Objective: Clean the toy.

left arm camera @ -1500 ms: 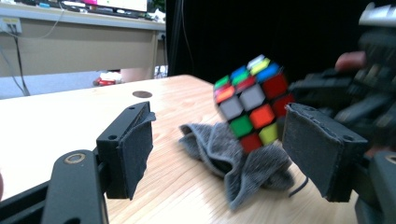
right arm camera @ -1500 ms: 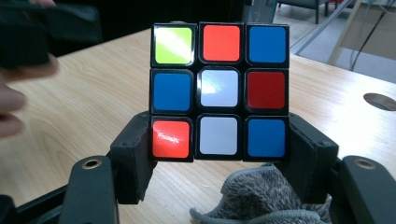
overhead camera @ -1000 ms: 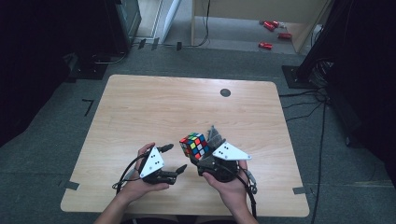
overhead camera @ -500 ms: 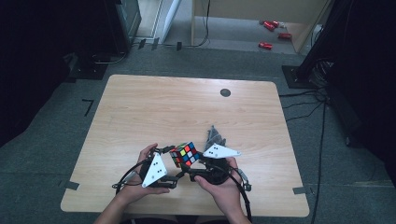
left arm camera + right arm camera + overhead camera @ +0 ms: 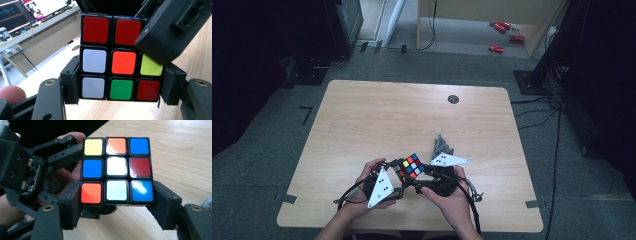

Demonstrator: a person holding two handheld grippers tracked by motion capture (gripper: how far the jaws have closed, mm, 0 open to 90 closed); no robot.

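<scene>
Wooden table (image 5: 362,120); both tongs (image 5: 120,96) (image 5: 117,212) clamp the cube (image 5: 410,166).

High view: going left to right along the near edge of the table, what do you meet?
Left gripper → cube → right gripper → small grey thing, set a little farther back on the table.
</scene>
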